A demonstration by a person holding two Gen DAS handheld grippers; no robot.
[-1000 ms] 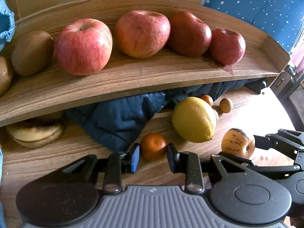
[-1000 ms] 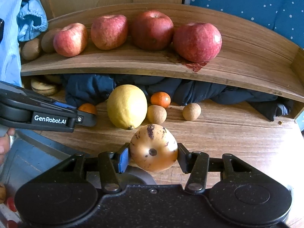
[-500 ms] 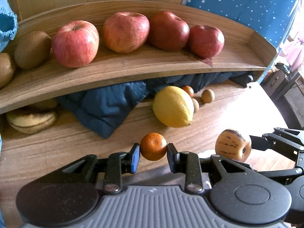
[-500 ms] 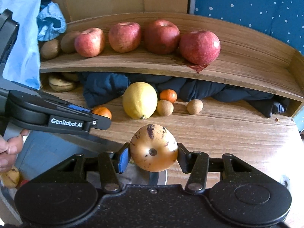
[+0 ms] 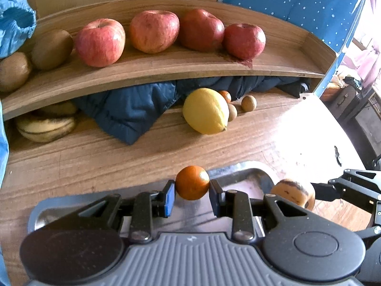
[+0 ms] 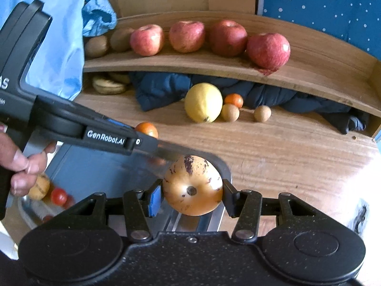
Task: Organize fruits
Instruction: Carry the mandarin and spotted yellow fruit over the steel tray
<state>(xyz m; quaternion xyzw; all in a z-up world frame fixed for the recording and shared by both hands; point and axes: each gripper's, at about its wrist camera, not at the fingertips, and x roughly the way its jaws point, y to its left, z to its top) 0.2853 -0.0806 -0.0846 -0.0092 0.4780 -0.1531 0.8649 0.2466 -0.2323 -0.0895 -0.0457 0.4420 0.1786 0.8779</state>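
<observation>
Above the tray [image 5: 240,169], tongs-held mandarin [image 5: 192,182].

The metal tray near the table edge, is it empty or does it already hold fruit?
Not empty. In the right wrist view the metal tray holds a small red fruit and a striped yellow fruit.

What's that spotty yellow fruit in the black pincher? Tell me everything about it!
The spotty fruit is round, smooth and golden yellow, with dark purple streaks and specks near its top. A small dark dot sits in the middle of the end facing the camera. The right gripper pinches it from both sides, one pad blue, holding it in the air above a shiny metal tray. Nothing else touches it. In the left view it peeks out behind the left gripper.
</observation>
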